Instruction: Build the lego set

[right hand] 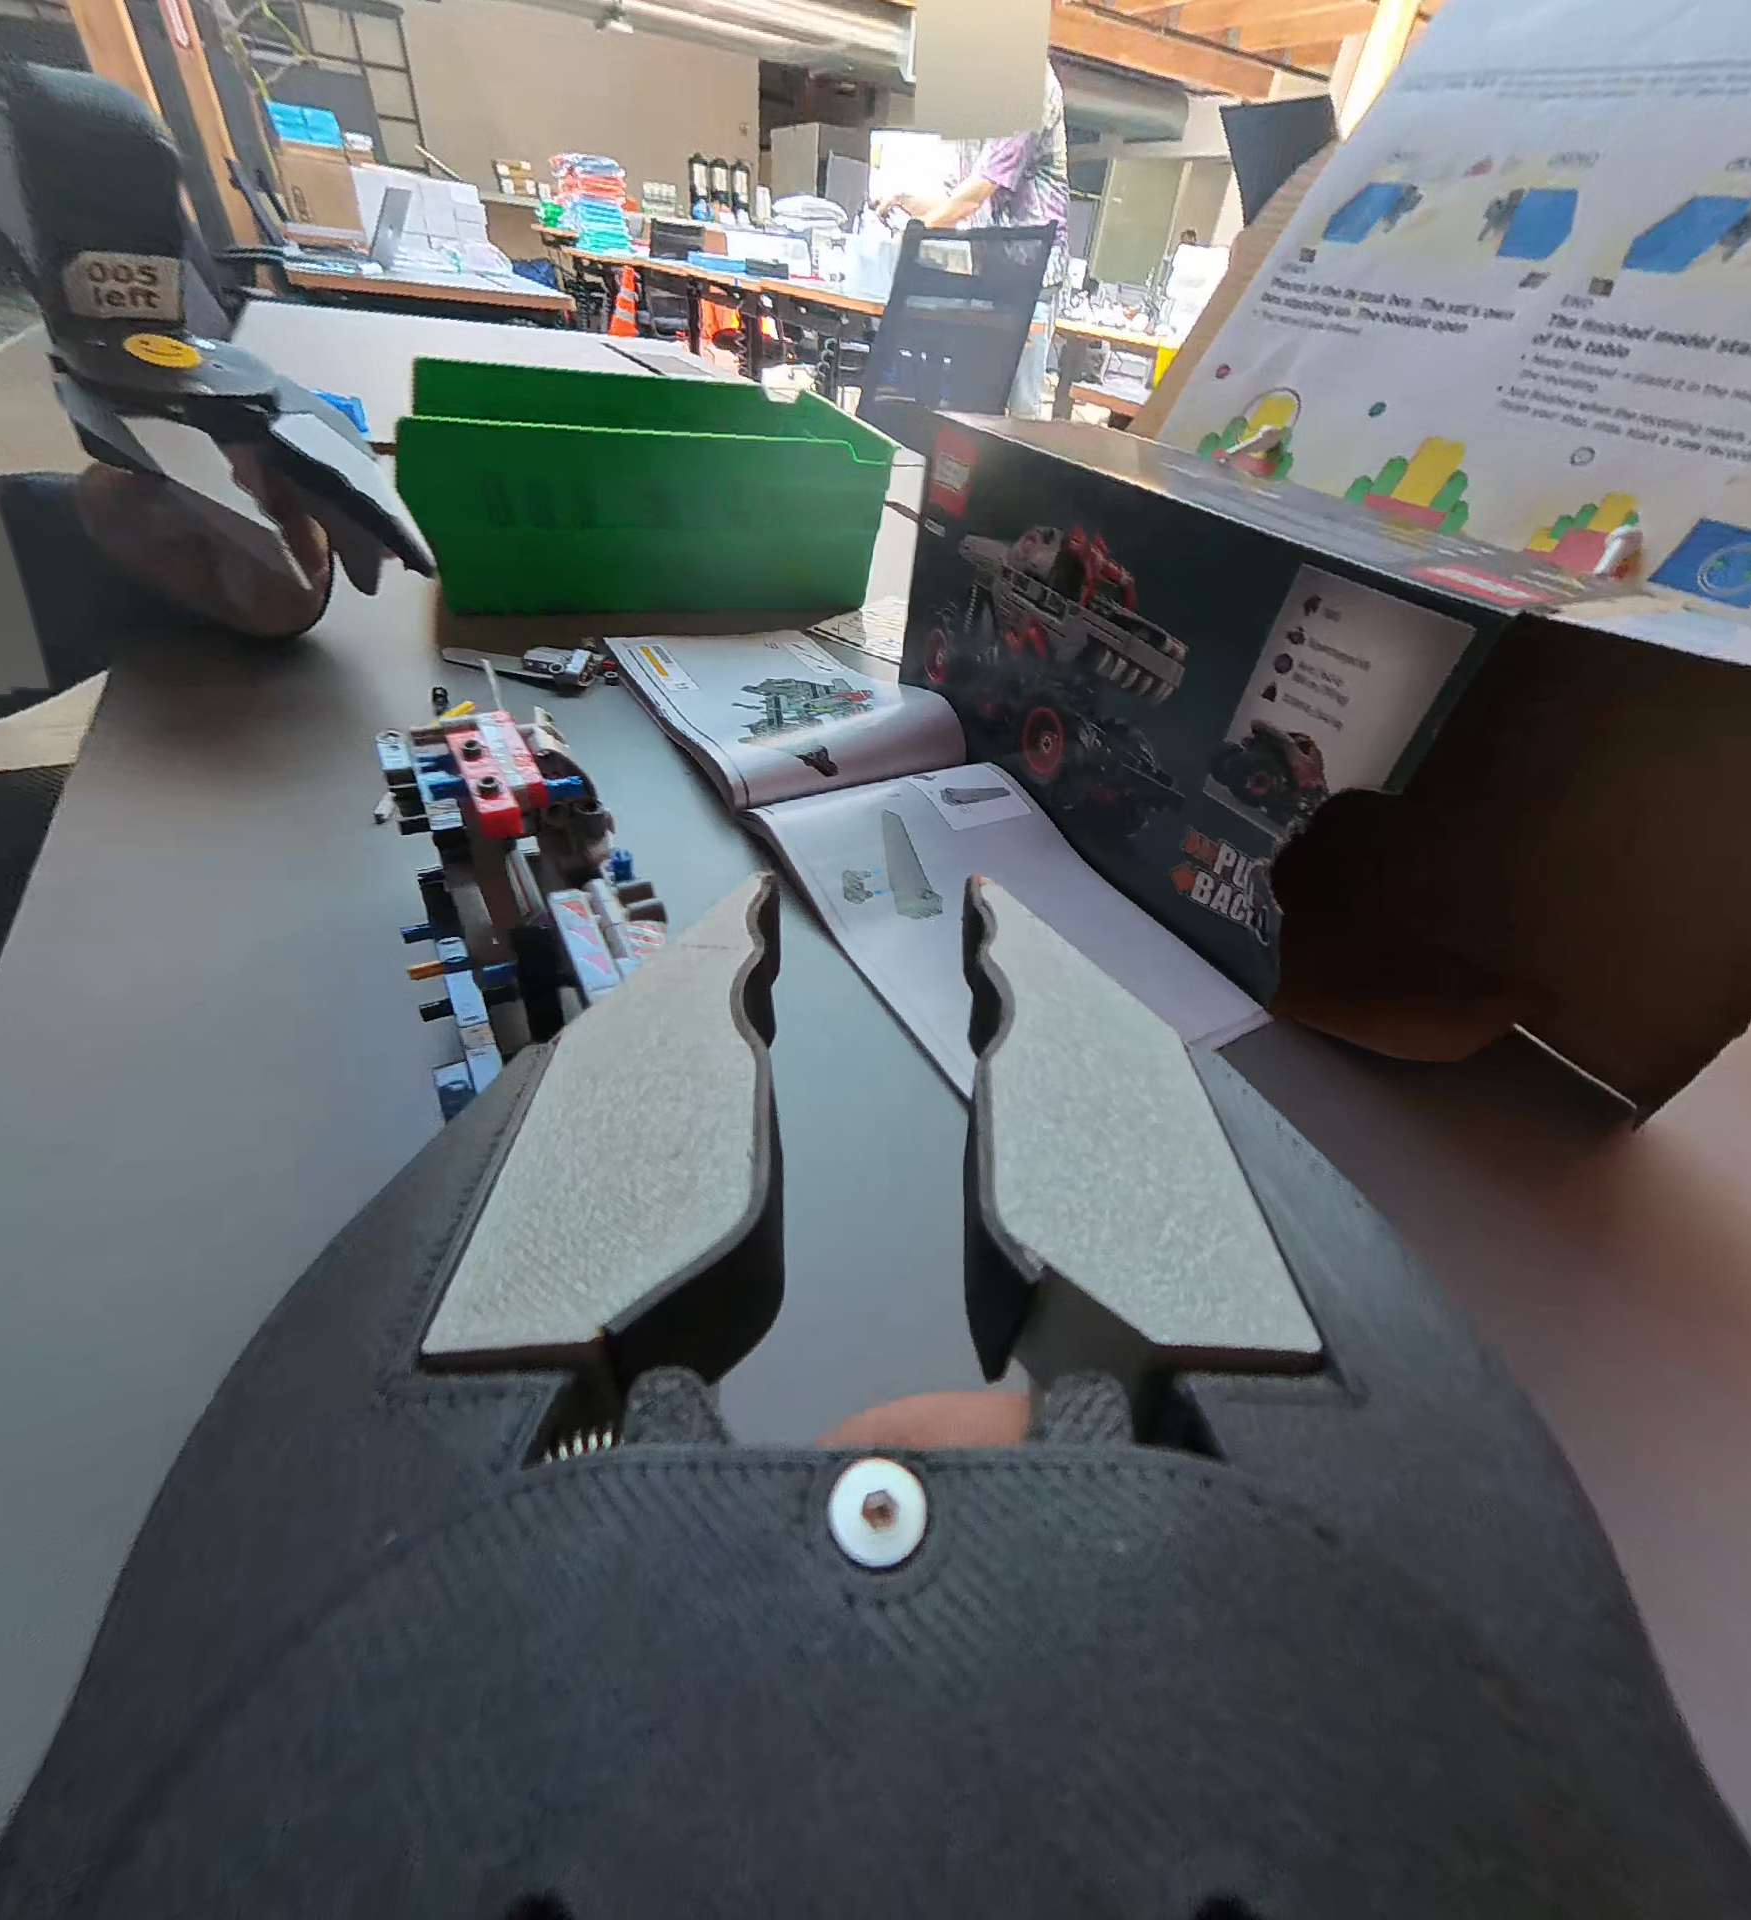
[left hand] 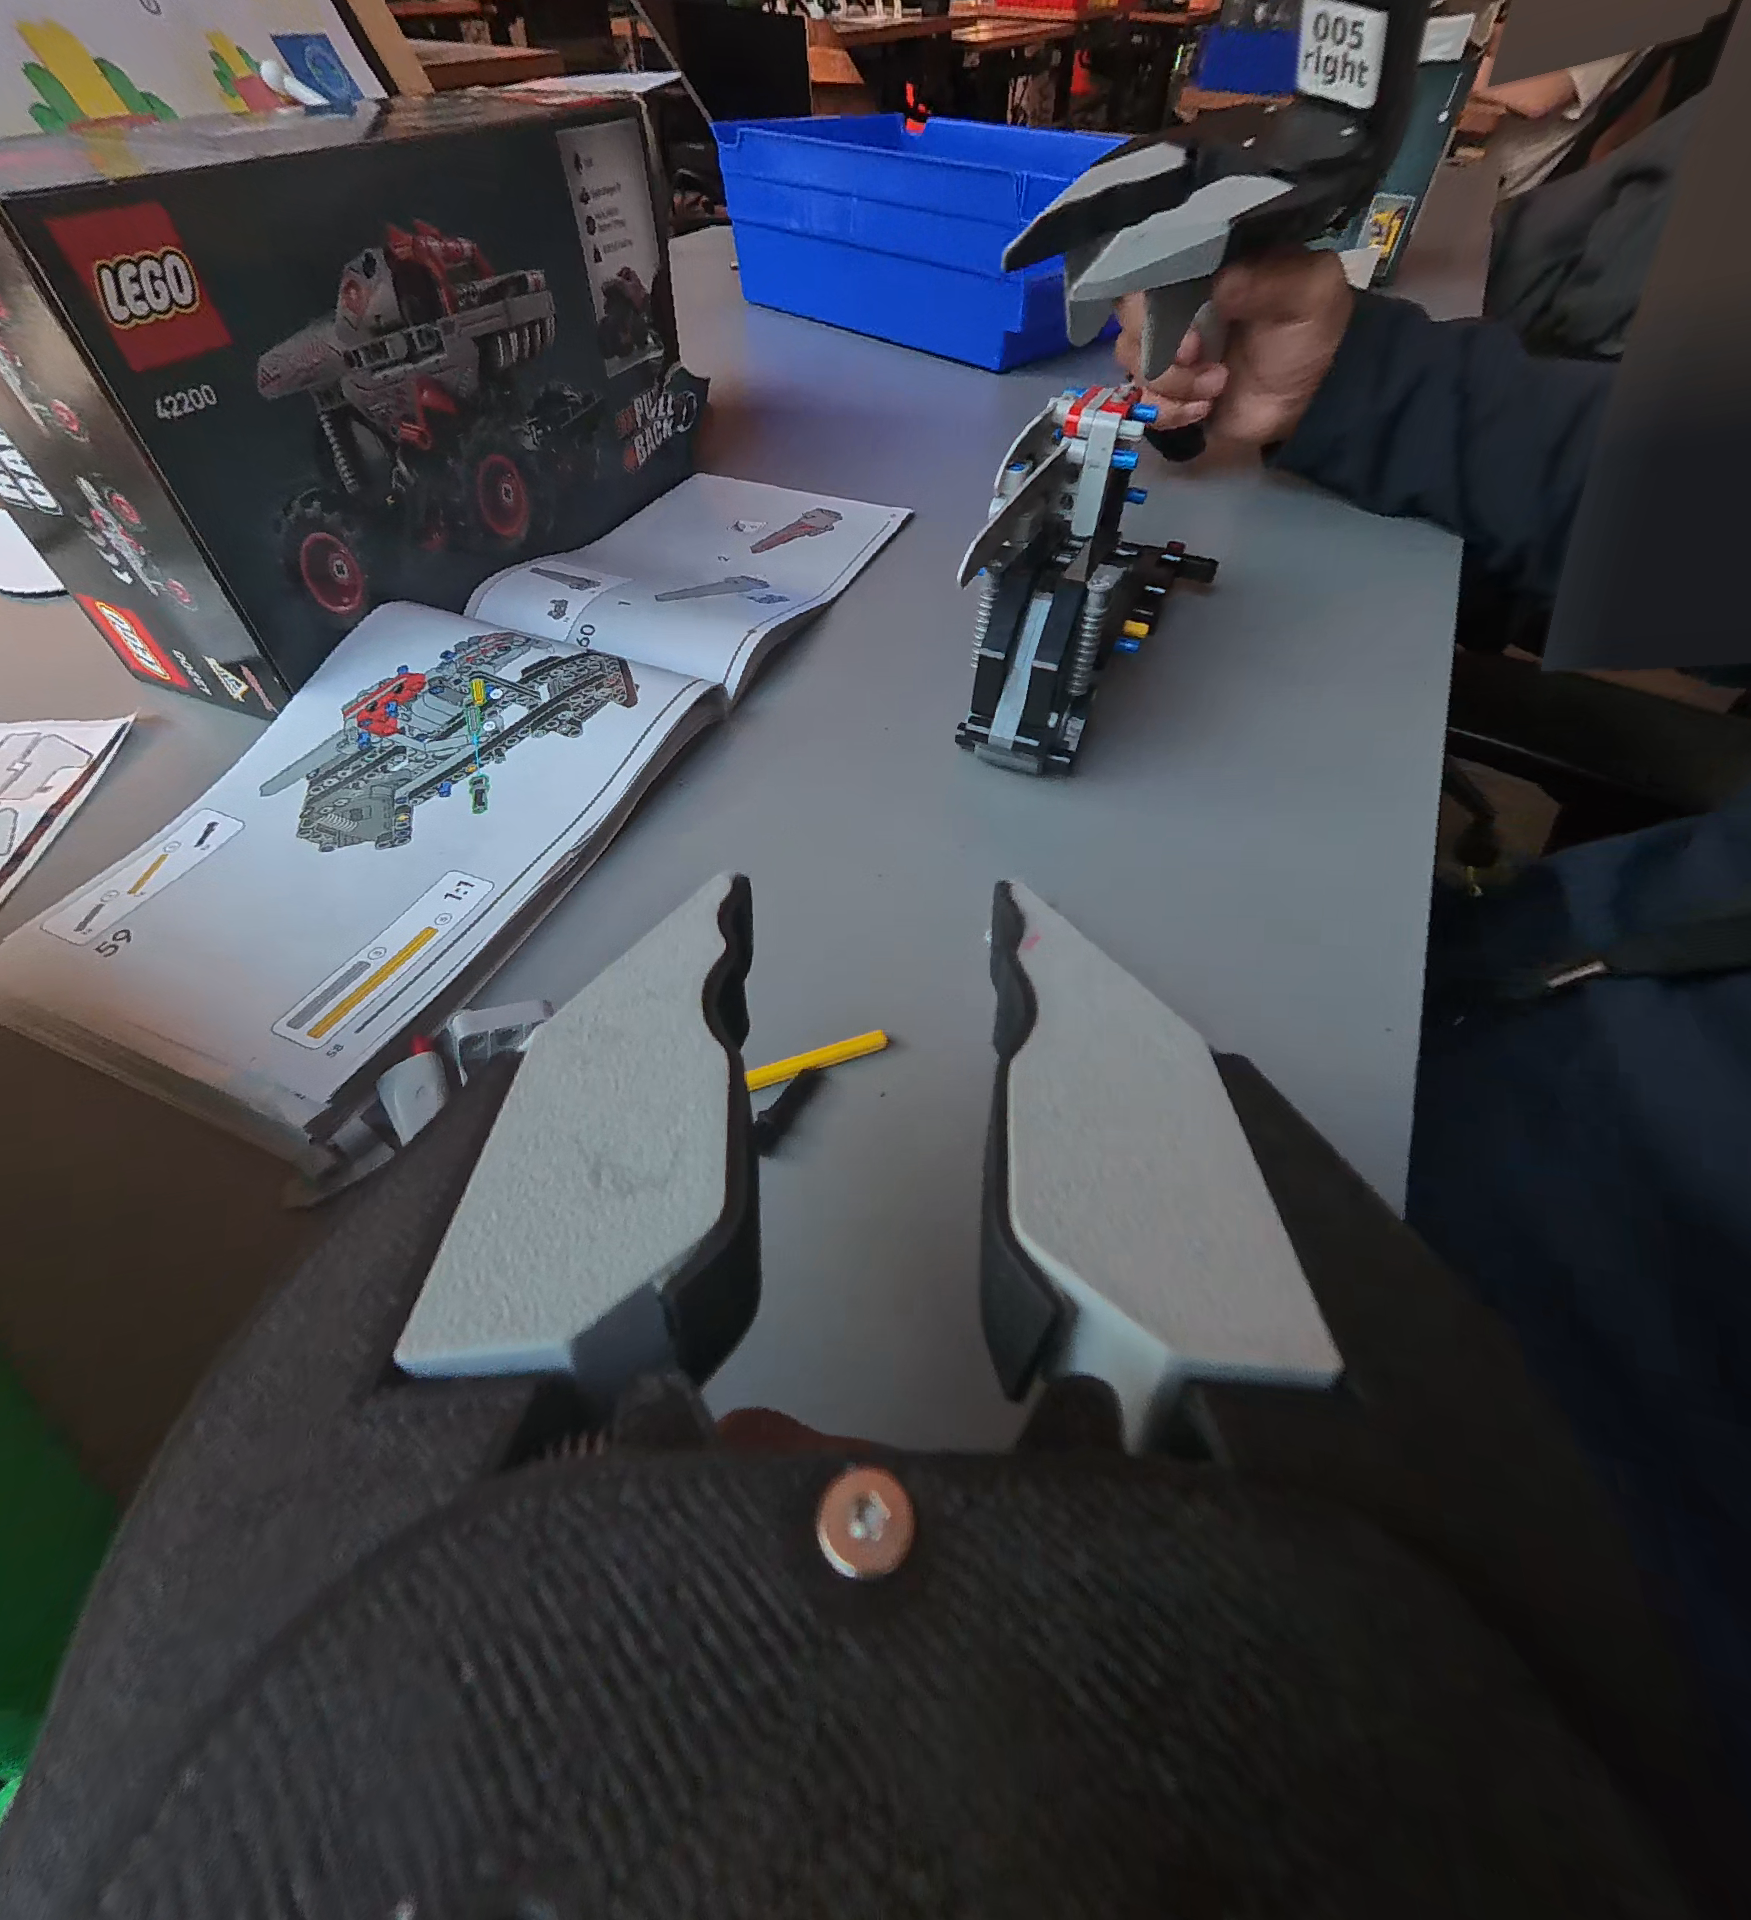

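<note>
Standing near the table (left hand: pixel 1266 831) edge, model (left hand: pixel 1058 582); claws agape.

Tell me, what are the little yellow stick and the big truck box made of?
The yellow stick looks like hard, smooth plastic: bright even colour, straight edges. The truck box looks like printed cardboard with a slight sheen; its torn end shows plain brown board in the right wrist view.

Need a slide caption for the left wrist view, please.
Open left gripper hovers over a yellow axle while fingers steady the upended chassis.
</note>
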`<state>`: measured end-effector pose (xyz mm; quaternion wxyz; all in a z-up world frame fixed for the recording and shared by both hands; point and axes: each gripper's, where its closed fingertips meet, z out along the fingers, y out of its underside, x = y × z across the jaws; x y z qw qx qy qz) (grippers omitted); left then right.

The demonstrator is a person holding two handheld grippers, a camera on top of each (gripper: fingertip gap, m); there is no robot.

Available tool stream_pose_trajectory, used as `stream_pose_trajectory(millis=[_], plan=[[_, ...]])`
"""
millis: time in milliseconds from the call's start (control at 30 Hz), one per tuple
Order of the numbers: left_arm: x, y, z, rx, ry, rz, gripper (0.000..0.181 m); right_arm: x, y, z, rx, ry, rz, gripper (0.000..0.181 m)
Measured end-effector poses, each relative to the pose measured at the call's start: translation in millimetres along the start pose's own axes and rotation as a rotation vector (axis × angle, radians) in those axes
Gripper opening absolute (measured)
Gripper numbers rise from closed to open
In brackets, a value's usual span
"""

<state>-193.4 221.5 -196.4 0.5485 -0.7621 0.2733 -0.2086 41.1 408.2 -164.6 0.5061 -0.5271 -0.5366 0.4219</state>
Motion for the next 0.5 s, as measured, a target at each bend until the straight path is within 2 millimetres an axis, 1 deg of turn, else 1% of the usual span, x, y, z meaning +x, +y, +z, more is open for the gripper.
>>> stream_pose_trajectory(millis=[133, 267, 400, 500], plan=[[-3, 4, 4, -0.037, -0.043, 0.025, 0.043, -14, -5, -2, 0.013, -0.06, -0.012, 0.032], [-3, 14, 11, -0.114, -0.067, 0.032, 0.044, -23, -8, -2, 0.012, -0.083, -0.042, 0.031], [5, 29, 22, -0.235, -0.073, 0.126, 0.043, -30, -11, -2, 0.018, -0.097, -0.067, 0.03], [21, 34, 34, -0.288, -0.042, 0.22, 0.038, -34, -12, -2, 0.024, -0.107, -0.077, 0.029]])
